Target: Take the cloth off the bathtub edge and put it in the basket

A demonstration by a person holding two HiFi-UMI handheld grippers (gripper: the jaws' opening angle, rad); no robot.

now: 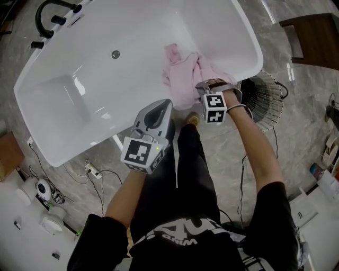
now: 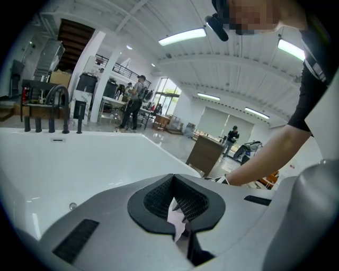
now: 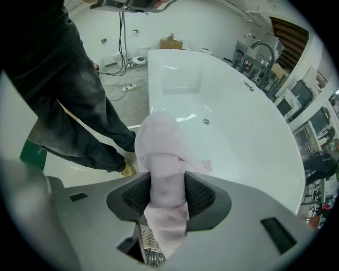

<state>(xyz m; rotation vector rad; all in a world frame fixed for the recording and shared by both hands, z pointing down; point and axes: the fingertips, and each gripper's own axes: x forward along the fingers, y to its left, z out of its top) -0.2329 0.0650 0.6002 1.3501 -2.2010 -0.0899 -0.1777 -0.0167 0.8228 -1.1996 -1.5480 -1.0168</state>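
A pink cloth (image 1: 183, 74) hangs over the near edge of the white bathtub (image 1: 63, 151), towards its right end. My right gripper (image 1: 200, 87) points steeply down onto the cloth. In the right gripper view a bunched fold of the cloth (image 3: 161, 137) fills the gap between the pads of that gripper (image 3: 168, 193), which press on both its sides. My left gripper (image 1: 161, 106) hovers just in front of the tub edge, left of the cloth and apart from it. Its jaws (image 2: 177, 204) stand together with only a thin pale slit between them. A wire basket (image 1: 267, 100) stands on the floor right of the tub.
A black faucet (image 1: 50, 13) stands at the tub's far left end and a drain (image 1: 115, 54) sits in its floor. A wooden cabinet (image 1: 312, 37) is at the far right. A power strip with cables (image 1: 91, 169) lies on the floor at the left. The person's legs (image 1: 193, 169) stand close to the tub.
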